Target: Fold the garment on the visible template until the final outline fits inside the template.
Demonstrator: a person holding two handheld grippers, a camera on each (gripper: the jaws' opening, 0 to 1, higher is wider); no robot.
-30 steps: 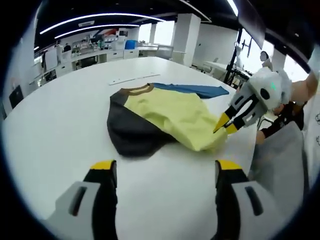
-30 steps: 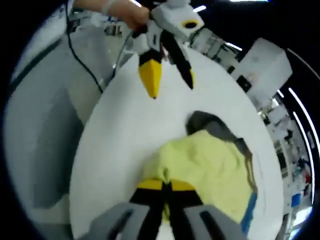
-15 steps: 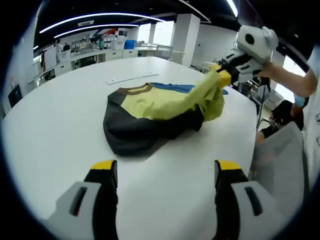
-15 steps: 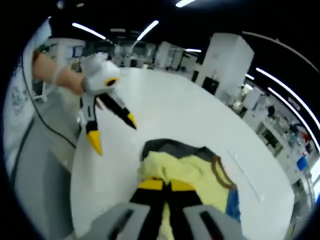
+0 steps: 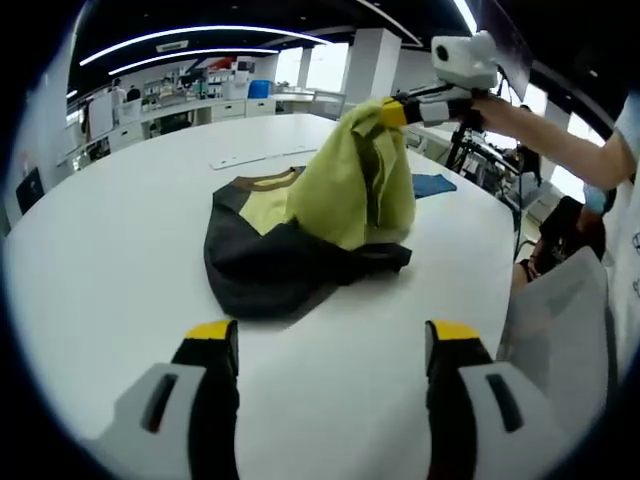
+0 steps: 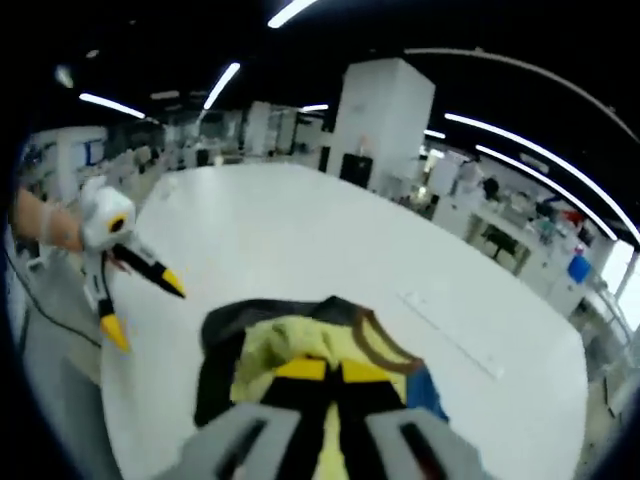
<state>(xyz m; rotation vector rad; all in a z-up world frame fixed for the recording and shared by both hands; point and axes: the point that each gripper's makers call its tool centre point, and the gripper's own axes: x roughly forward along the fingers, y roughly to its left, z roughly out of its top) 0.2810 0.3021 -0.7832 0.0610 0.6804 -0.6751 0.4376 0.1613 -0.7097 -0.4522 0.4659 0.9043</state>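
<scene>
The left hand-held gripper (image 5: 325, 345) is hovering spread over the counter (image 5: 110, 240); just ahead is lying the garment (image 5: 290, 255); beyond, the right hand-held gripper (image 5: 392, 112) is pinching its yellow hem aloft, best carried across evenly toward the collar.

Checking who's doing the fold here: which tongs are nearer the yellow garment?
Right. The right tongs are shut on the yellow garment, lifting a fold of it above the white table. The left tongs are open, over bare table short of the garment.
</scene>
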